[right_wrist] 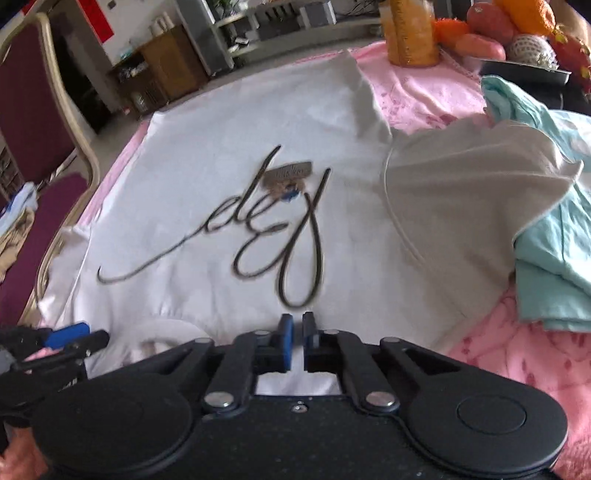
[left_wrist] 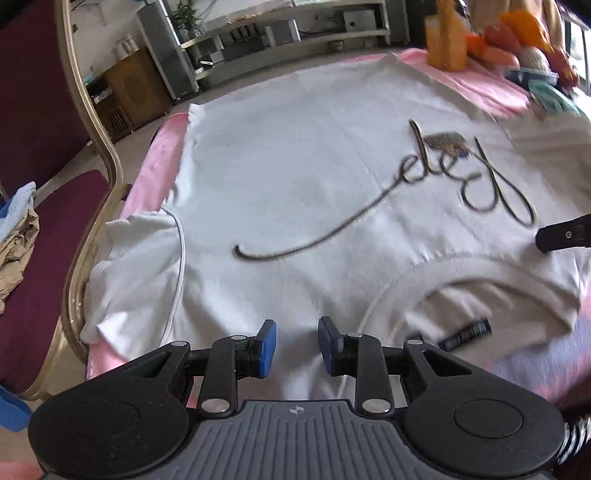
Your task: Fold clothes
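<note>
Chair [left_wrist: 74, 229] crowds left; teal clothes [right_wrist: 554, 258], fruit [right_wrist: 517, 22] block right.

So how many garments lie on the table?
2: the white T-shirt spread flat in the middle, and a mint-green garment bunched at its right sleeve. Others may be hidden.

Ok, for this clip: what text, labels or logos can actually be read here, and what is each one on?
"dej", roughly: looping black script across the chest of the white T-shirt; exact letters uncertain.
Small grey patch above the script: print too blurred to read.
Black neck label inside the collar: too blurred to read.
</note>
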Tool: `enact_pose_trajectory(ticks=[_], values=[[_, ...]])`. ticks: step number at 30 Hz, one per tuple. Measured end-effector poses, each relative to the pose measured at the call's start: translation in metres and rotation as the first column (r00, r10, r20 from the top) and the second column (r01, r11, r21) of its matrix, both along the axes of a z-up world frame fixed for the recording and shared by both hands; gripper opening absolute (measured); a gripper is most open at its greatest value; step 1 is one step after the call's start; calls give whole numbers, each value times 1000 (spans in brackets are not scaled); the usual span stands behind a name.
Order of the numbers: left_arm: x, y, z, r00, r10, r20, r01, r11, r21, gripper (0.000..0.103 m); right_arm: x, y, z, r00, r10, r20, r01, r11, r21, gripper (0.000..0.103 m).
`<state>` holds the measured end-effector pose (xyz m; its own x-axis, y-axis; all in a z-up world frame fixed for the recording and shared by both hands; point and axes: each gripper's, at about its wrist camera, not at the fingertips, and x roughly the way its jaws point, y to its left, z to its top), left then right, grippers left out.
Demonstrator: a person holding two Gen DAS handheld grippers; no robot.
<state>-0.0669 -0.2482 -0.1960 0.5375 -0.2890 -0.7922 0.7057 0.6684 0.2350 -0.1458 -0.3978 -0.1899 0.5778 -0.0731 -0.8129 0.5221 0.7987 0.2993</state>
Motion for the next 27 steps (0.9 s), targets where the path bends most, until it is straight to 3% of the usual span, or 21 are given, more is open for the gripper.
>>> enact_pose_trajectory(ticks=[4,6,9,12,18,21,23,27], values=[[-19,2,-2,999,-49,17,47,997,59,21,-24,16,6,999,23,-40,-22,999,24,4],[-23,7,3,999,-44,27,43,998,36,22,-35,20,12,1000,-1,-28,1,1000,16,7],[-20,13,15,1000,-19,15,20,998,-63,31,-42,26,21,999,2,53,-2,1000,-8,8],[-15,8,6,1000,-21,-5,20,999,-46,30,-34,30,22,993,41,109,-41,999,0,8],[-8,3,0,999,-25,-44,23,999,-38,30,-22,30,11,997,81,18,-82,995,51,8],[-1,7,12,998,5,-66,-11,995,-95,30,-31,15,18,998,11,64,-18,994,110,8],[6,6,17,997,24,-76,-33,993,-113,31,-44,-8,31,986,-95,139,71,983,169,9],[27,-7,22,986,62,-157,-82,989,-125,31,-70,-61,51,922,-316,222,263,935,237,13]])
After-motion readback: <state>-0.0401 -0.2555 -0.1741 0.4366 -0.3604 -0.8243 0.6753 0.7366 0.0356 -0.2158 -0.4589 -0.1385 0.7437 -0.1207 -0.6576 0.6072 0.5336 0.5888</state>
